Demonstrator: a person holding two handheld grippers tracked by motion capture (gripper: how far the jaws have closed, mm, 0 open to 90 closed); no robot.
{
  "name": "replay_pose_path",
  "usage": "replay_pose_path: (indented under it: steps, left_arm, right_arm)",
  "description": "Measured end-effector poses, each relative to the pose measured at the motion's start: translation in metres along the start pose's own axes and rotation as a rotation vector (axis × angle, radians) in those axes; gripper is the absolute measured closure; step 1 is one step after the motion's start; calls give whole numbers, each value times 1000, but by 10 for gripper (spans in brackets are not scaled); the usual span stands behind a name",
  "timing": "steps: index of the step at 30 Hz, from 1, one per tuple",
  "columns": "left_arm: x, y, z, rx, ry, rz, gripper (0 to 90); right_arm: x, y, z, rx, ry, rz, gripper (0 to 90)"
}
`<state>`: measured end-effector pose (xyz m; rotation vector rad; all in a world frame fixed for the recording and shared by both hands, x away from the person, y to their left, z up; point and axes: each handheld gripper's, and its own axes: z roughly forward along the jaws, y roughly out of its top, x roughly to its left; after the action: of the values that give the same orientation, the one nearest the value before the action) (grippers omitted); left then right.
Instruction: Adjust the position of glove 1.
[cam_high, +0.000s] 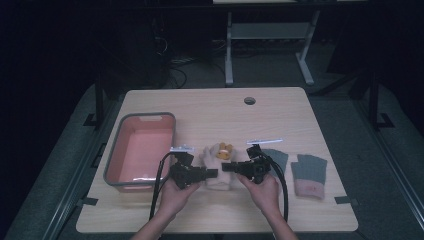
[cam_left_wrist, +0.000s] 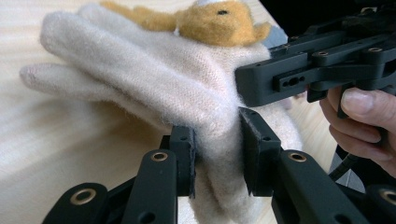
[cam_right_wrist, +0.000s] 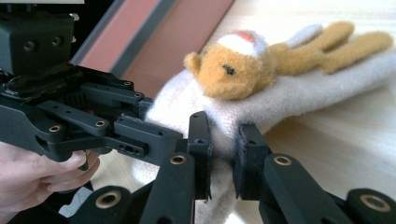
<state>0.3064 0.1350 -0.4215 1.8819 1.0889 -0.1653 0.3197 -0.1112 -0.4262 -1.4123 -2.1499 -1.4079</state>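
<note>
A cream knitted glove (cam_high: 218, 167) with a small orange plush animal (cam_high: 225, 148) on its back lies in the middle of the table. My left gripper (cam_high: 214, 173) grips the glove's cuff from the left, with the wool (cam_left_wrist: 154, 79) bunched between the jaws. My right gripper (cam_high: 226, 167) pinches the same cuff from the right, below the plush animal (cam_right_wrist: 233, 72), which rests on the cream glove (cam_right_wrist: 299, 95). The two grippers almost meet at the cuff. The left gripper (cam_left_wrist: 217, 156) and the right gripper (cam_right_wrist: 223, 156) each squeeze a fold of wool.
A grey bin with a pink inside (cam_high: 141, 150) stands at the left of the table. Two grey gloves lie at the right, one (cam_high: 277, 157) partly behind my right gripper, one (cam_high: 309, 175) with a pink cuff. A round cable hole (cam_high: 249, 101) is at the table's far side.
</note>
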Motion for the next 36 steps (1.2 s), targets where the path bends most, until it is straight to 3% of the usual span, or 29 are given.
replay_pose_path:
  steps: [6,21,36]
  left_arm:
    - [-3,11,-12,-18,-5,22,693]
    - [1,38,-42,-59,-18,33,693]
    - [9,67,-79,-95,-2,52,693]
  right_arm:
    - [11,12,-6,-18,10,-25,794]
    - [37,47,-6,-35,7,-89,795]
    - [60,83,2,-60,45,-96,793]
